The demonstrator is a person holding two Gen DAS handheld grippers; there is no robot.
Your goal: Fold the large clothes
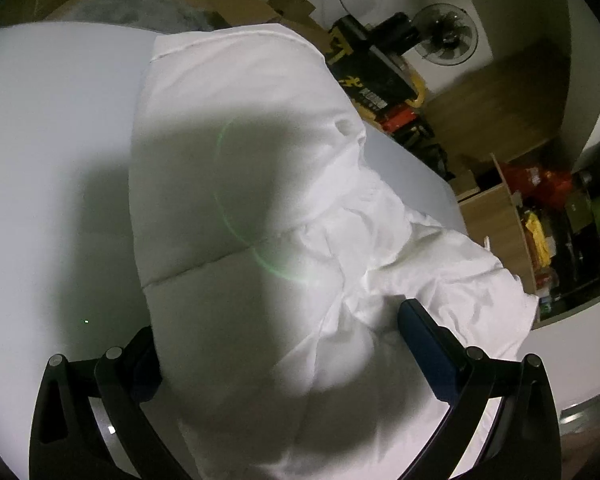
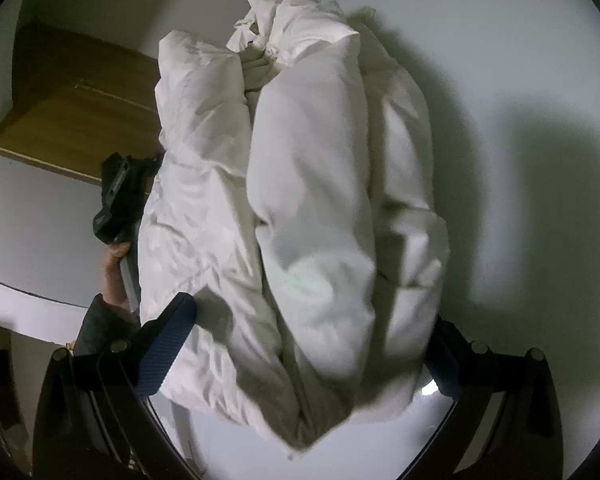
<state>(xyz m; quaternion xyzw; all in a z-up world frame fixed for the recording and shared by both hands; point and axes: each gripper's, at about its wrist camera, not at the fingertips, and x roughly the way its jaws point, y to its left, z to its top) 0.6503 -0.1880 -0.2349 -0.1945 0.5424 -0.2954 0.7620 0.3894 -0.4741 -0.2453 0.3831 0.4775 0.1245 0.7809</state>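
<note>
A large white puffy jacket (image 1: 252, 152) lies along the white table (image 1: 52, 140), its crumpled end reaching the right table edge. My left gripper (image 1: 280, 332) is open, its fingers wide apart on either side of the jacket's near end. In the right wrist view the jacket (image 2: 308, 184) appears as a bunched, folded bundle. My right gripper (image 2: 308, 320) is open, and its blue-padded fingers (image 2: 172, 336) straddle the bundle's near end. I cannot tell whether either gripper presses on the cloth. The left gripper (image 2: 120, 192) and the hand (image 2: 114, 272) holding it show at the bundle's left side.
Beyond the far table edge are cardboard boxes (image 1: 256, 0), a black fan (image 1: 446, 34), and a yellow-and-black box (image 1: 364, 68). Wooden shelves (image 1: 540, 216) with clutter stand to the right. A wooden cabinet (image 2: 72, 104) sits behind the table (image 2: 520, 80).
</note>
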